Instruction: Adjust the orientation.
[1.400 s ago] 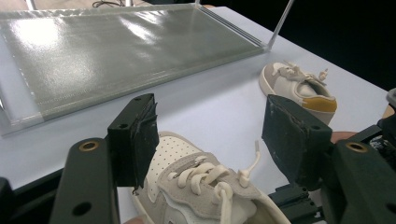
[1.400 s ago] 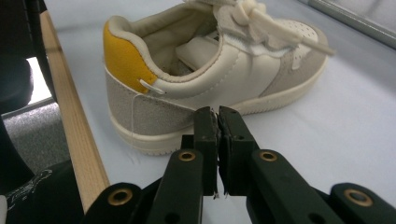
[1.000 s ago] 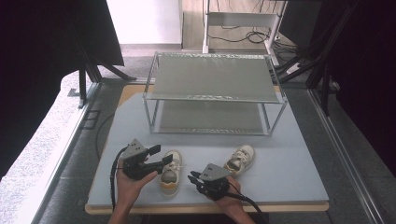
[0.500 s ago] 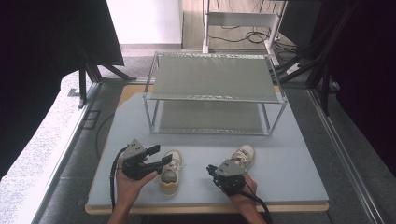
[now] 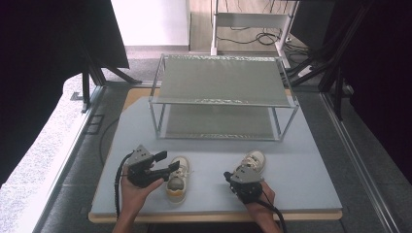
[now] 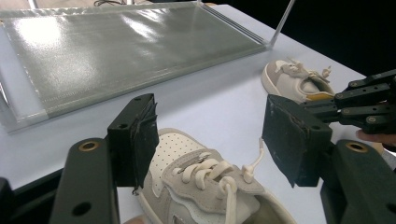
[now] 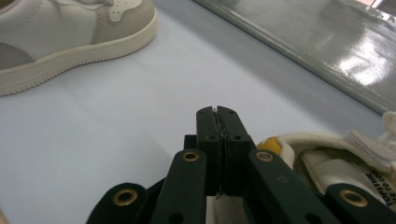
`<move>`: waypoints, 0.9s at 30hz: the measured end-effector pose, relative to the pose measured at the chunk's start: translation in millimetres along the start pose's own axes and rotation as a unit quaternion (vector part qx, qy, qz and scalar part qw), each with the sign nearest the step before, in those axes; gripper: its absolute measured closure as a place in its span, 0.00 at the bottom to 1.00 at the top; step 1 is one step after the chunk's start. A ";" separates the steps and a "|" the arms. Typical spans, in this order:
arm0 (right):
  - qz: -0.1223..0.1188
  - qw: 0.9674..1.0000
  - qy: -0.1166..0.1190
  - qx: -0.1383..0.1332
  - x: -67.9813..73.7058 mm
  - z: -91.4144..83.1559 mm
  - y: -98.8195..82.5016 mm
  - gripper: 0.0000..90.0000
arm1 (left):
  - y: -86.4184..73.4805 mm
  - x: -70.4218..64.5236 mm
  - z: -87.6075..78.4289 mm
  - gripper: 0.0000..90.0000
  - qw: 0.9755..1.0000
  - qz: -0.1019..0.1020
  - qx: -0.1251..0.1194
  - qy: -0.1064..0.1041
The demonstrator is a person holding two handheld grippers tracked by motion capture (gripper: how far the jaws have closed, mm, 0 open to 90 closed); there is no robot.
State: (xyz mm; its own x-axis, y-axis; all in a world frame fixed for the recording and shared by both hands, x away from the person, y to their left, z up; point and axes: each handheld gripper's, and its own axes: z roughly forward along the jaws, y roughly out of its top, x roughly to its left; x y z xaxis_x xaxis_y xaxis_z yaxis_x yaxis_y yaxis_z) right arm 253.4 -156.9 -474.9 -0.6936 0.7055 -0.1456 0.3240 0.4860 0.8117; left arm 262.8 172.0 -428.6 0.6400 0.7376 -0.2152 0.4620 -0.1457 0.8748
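Observation:
Two small white-and-beige sneakers lie on the pale blue mat (image 5: 301,184). The left sneaker (image 5: 177,178) (image 6: 205,191) rests with its toe between and below the pads of my left gripper (image 5: 171,160) (image 6: 215,140), which is open; the pads (image 6: 140,140) do not touch it. My right gripper (image 5: 227,174) (image 7: 217,112) is shut with nothing between its jaws, hovering low over the mat. The right sneaker (image 5: 252,161) (image 7: 336,158) (image 6: 294,81) lies close beside it, to its right. The left sneaker (image 7: 70,32) shows farther off in the right gripper view.
A two-level metal rack with mesh shelves (image 5: 221,80) stands across the back of the mat; its lower shelf (image 6: 116,51) (image 7: 336,42) sits just beyond the sneakers. The mat's front edge (image 5: 214,213) runs by the person's hands. Cables and stand legs lie on the floor around it.
The right gripper has moved rightward across the mat, up against the right sneaker. The left gripper and both sneakers have stayed where they were.

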 end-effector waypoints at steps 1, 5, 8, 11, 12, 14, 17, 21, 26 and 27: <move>0.002 1.000 0.001 0.000 -0.7 -1.1 -0.4 0.98 | 0.0 0.2 -0.3 0.39 1.000 0.000 0.000 0.001; 0.003 1.000 0.006 0.002 -1.8 -6.2 -3.9 0.98 | 0.1 1.0 -1.4 0.39 1.000 -0.003 -0.001 -0.001; 0.006 1.000 0.013 0.002 -3.6 -9.0 -5.5 0.97 | 0.8 1.3 -2.7 0.39 1.000 -0.004 -0.004 -0.004; 0.014 1.000 0.023 0.003 -6.3 -14.8 -9.0 0.96 | 0.9 1.1 -3.1 0.39 1.000 -0.004 -0.004 -0.002; 0.018 1.000 0.026 0.003 -6.9 -16.9 -10.4 0.95 | 0.8 1.1 -2.8 0.39 1.000 -0.004 -0.004 -0.002; 0.018 0.999 0.029 0.005 -8.4 -21.1 -13.4 0.94 | 0.6 1.2 -2.7 0.39 1.000 -0.004 -0.004 -0.002; 0.023 0.999 0.035 0.005 -11.6 -28.0 -18.8 0.92 | 0.8 1.3 -3.6 0.39 1.000 -0.005 -0.004 -0.001; 0.030 0.999 0.039 -0.003 -16.9 -40.1 -30.3 0.89 | 0.6 1.9 -3.8 0.39 1.000 -0.007 -0.005 -0.002; 0.041 0.998 0.047 -0.014 -25.7 -53.3 -42.5 0.86 | -0.2 0.4 0.2 0.39 1.000 -0.006 0.001 -0.003; 0.045 0.997 0.054 -0.016 -27.7 -54.3 -43.4 0.84 | 0.0 0.1 0.3 0.39 1.000 -0.005 0.002 -0.002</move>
State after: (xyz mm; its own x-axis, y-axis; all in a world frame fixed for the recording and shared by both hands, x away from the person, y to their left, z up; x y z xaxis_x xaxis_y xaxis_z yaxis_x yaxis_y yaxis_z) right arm 223.6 -225.5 -475.4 -0.7280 0.6855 -0.0116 0.3682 0.4051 0.8368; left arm 263.1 171.9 -428.8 0.6378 0.7366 -0.2250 0.4708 -0.1416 0.8708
